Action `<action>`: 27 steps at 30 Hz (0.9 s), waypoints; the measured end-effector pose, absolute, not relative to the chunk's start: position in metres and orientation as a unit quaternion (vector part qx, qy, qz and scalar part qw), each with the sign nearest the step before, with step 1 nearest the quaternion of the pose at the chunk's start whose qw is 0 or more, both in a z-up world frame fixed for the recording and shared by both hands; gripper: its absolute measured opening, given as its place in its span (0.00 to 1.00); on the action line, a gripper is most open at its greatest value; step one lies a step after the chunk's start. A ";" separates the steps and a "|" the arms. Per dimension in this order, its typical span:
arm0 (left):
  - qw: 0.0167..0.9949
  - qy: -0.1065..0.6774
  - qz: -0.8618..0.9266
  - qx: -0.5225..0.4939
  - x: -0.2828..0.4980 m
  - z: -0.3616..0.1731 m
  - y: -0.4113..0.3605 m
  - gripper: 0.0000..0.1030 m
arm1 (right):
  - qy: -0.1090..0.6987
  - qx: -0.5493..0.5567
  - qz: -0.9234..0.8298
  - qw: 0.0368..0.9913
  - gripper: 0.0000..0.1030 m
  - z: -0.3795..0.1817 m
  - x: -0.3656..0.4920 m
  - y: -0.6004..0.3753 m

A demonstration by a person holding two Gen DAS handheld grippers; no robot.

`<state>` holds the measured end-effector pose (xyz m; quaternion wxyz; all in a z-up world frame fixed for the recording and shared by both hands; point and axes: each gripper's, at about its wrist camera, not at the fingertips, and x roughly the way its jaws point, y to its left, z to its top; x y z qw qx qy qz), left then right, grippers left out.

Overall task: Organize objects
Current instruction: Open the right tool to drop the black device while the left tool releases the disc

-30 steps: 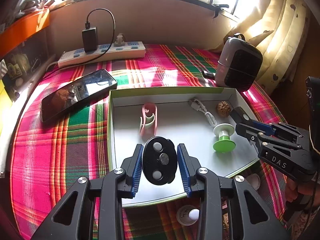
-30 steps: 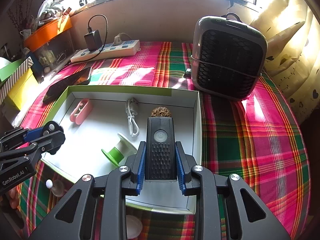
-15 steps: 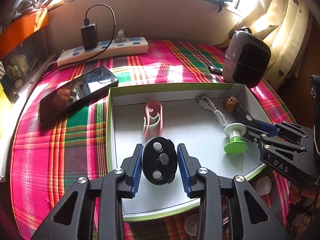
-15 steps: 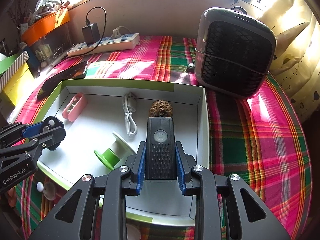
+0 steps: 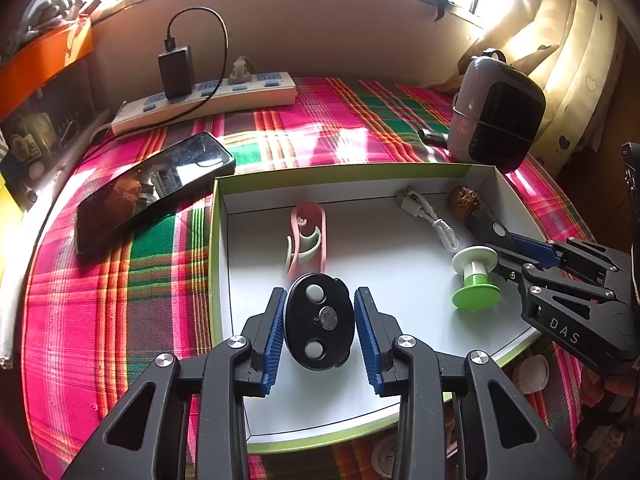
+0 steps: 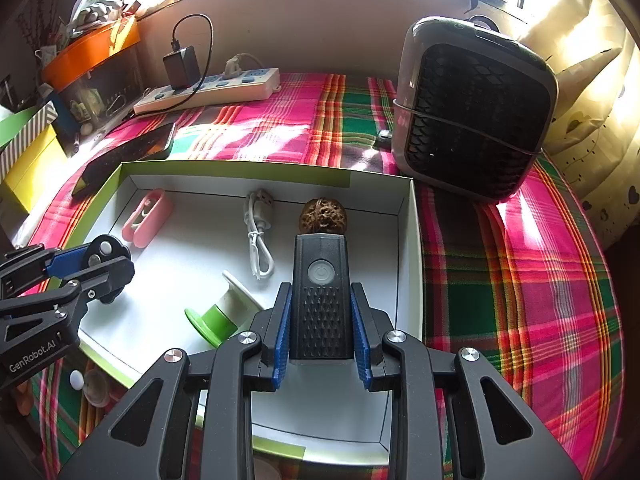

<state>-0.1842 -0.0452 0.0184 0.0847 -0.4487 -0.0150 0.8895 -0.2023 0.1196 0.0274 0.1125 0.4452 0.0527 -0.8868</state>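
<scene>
My left tongs (image 5: 320, 324) pinch the oval black disc (image 5: 319, 327), my right tongs (image 6: 322, 320) the black remote (image 6: 321, 292); dropping either could hit the walnut (image 6: 323, 216) or green spool (image 6: 218, 318).

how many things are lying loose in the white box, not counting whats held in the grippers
4: a pink clip at the back left, a white cable at the back middle, a walnut at the back right, and a green spool nearer the front. None looks hidden.
</scene>
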 end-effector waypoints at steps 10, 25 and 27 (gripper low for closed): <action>0.085 -0.013 0.890 -0.449 -0.185 0.019 -0.046 0.31 | 0.056 0.441 -0.889 0.113 0.27 0.027 -0.201 0.119; 0.082 -0.006 0.889 -0.451 -0.184 0.020 -0.044 0.31 | 0.050 0.438 -0.891 0.111 0.27 0.028 -0.199 0.119; 0.081 -0.003 0.889 -0.450 -0.183 0.020 -0.043 0.31 | 0.047 0.437 -0.891 0.111 0.27 0.028 -0.199 0.120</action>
